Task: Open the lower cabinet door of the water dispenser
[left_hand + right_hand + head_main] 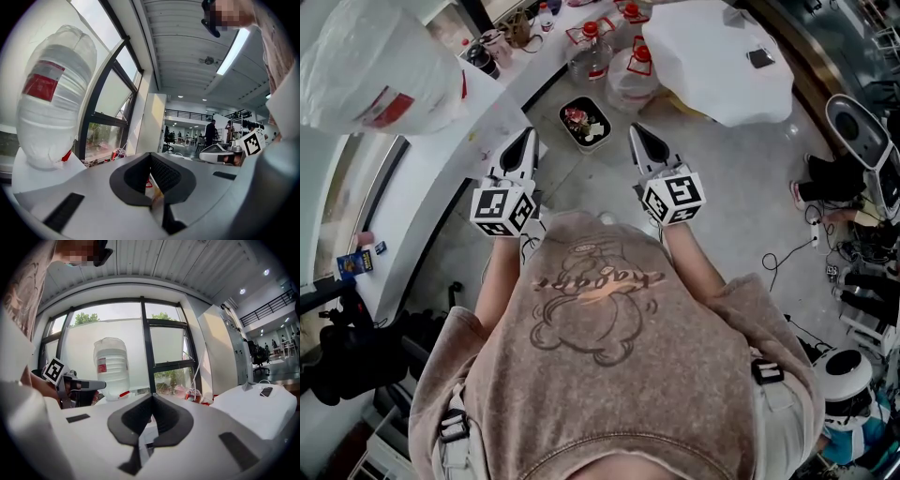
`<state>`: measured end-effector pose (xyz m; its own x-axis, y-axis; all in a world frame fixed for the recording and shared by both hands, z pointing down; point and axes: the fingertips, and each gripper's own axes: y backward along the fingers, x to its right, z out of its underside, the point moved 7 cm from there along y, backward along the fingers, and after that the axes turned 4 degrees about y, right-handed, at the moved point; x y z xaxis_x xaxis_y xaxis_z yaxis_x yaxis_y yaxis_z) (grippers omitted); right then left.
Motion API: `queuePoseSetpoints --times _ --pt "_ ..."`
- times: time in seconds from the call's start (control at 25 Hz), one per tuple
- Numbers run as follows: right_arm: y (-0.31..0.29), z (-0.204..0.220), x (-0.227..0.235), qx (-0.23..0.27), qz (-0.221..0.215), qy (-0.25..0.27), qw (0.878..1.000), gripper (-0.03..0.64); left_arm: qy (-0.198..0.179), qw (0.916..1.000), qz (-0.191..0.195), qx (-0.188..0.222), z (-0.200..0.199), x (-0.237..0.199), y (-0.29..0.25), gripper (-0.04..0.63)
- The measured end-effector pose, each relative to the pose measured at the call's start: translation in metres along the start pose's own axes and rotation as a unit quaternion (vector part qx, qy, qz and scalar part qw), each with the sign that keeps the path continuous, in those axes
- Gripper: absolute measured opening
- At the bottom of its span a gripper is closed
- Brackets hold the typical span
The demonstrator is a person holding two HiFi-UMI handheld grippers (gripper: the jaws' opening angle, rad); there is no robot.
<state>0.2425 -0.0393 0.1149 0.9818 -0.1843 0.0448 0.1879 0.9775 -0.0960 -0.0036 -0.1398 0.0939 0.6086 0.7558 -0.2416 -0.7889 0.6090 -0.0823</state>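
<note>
Broadly, a tall window [168, 341] fills the wall ahead of the right gripper [635, 127]. The water dispenser [44, 173] stands close on the left of the left gripper [528, 132]. Its upturned bottle [375, 66] is wrapped in clear plastic and rises above the level of the jaws. Its lower cabinet door cannot be picked out in any view. Ahead and to the right of the right gripper sits a white-sheeted table [722, 56]. Two big water jugs [630, 73] with red caps stand on the floor further ahead, roughly between the lines of the two grippers. The grippers themselves are held side by side and apart, pointing forward and about level. Each has its jaws closed tip to tip, with nothing between them and touching nothing. A small black tray [585, 123] with something red and white in it lies on the floor just beyond the tips, between the two. A dark phone [760, 57] rests on the sheeted table.
</note>
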Motion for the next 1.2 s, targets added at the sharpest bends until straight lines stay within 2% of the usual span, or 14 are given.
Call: queuePoseSetpoints --times 0.24,0.8,1.2 --pt "0.003 -0.001 -0.001 0.005 -0.004 -0.005 1.000 -0.002 0.004 1.0000 -0.002 -0.001 -0.001 0.002 0.006 0.017" --pt "0.004 -0.004 -0.003 0.008 -0.002 0.010 1.000 -0.002 -0.016 0.9998 -0.007 0.002 -0.004 0.011 0.013 0.017" --pt "0.004 -0.008 -0.002 0.014 -0.004 0.012 1.000 -0.002 -0.012 0.9997 -0.020 0.010 -0.003 0.020 0.016 0.017"
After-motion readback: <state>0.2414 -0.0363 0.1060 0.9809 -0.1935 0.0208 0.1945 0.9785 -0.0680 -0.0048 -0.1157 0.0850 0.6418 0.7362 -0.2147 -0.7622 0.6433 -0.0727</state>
